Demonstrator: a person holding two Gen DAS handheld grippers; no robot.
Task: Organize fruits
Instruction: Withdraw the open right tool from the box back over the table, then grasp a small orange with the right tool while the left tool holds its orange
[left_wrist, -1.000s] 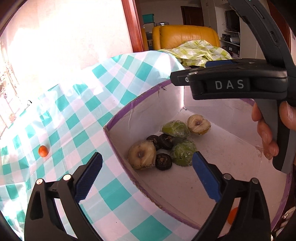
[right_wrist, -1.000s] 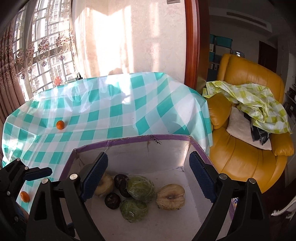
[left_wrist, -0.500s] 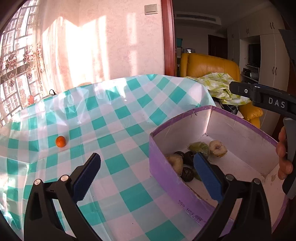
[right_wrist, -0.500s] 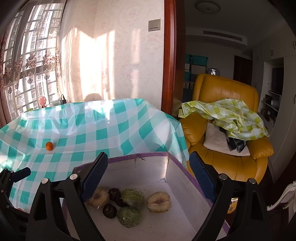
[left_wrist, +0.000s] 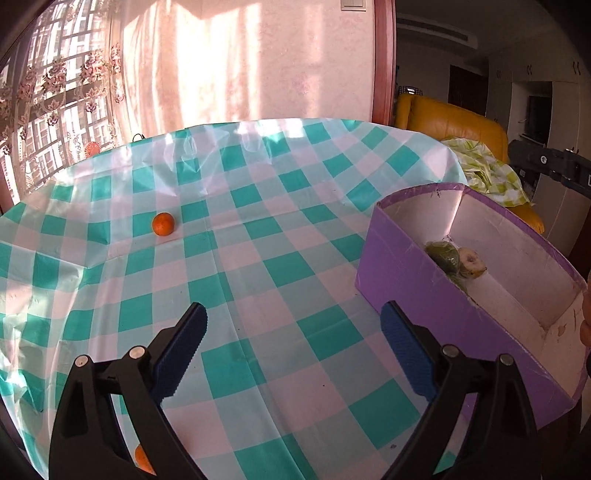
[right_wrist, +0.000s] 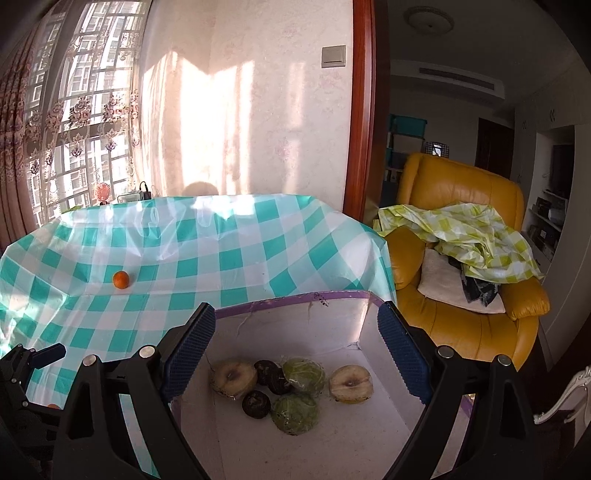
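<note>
Fruits in the box, oranges on the cloth

Ahead-left of the left gripper (left_wrist: 291, 347) lies a small orange (left_wrist: 163, 223); green, dark and halved pale fruits (right_wrist: 284, 387) cluster below the right gripper (right_wrist: 295, 347), inside the purple box (left_wrist: 443, 295).

Home living room: yellow leather armchair (right_wrist: 461, 236) with crumpled green-check cloth (right_wrist: 469, 236) and a cushion (right_wrist: 439, 280); lace curtain (right_wrist: 74, 122) over a barred window; wall switch (right_wrist: 333, 56); papered wall; table (left_wrist: 258, 206) under teal-check plastic cover; stacked storage bins (right_wrist: 406, 136) and shelves beyond the doorway.
</note>
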